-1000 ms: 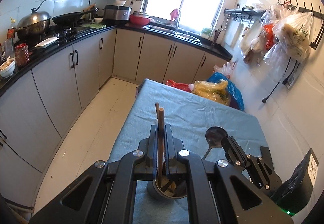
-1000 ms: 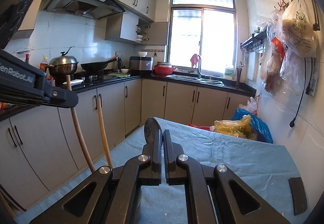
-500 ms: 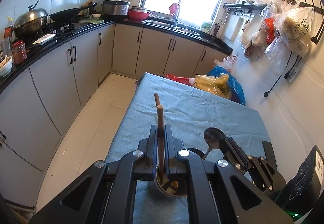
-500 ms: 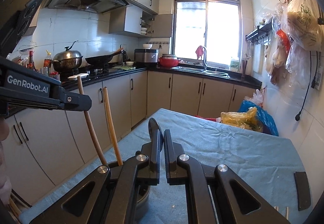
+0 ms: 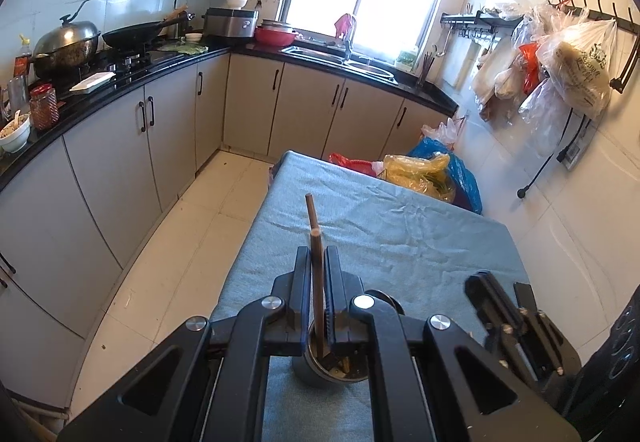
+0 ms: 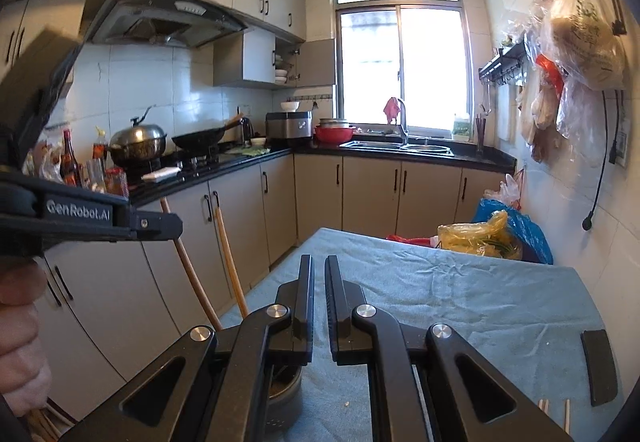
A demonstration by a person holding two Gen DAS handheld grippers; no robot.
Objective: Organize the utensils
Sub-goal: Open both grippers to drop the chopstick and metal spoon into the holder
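Observation:
My left gripper [image 5: 318, 262] is shut on a pair of brown wooden chopsticks [image 5: 316, 242]. Their lower ends stand in a metal utensil cup [image 5: 320, 372] on the blue-clothed table [image 5: 400, 234]. My right gripper [image 6: 319, 270] has its jaws nearly together with a thin gap and nothing visible between them. It also shows in the left wrist view [image 5: 492, 294], right of the cup. In the right wrist view the chopsticks [image 6: 228, 254] rise from the cup [image 6: 286, 390] under the left gripper's body [image 6: 100, 218]. The spoon is out of sight.
A black flat object [image 6: 600, 362] and two loose chopstick tips [image 6: 554, 412] lie at the table's right front. Plastic bags [image 5: 424, 170] sit beyond the table's far end. Cabinets and the stove counter [image 5: 120, 82] run along the left, with bare floor between.
The spoon seen in the right gripper's jaws in the earlier frames is gone from both views. The right gripper's jaws show a slightly wider gap. The left gripper still holds the chopsticks in the cup.

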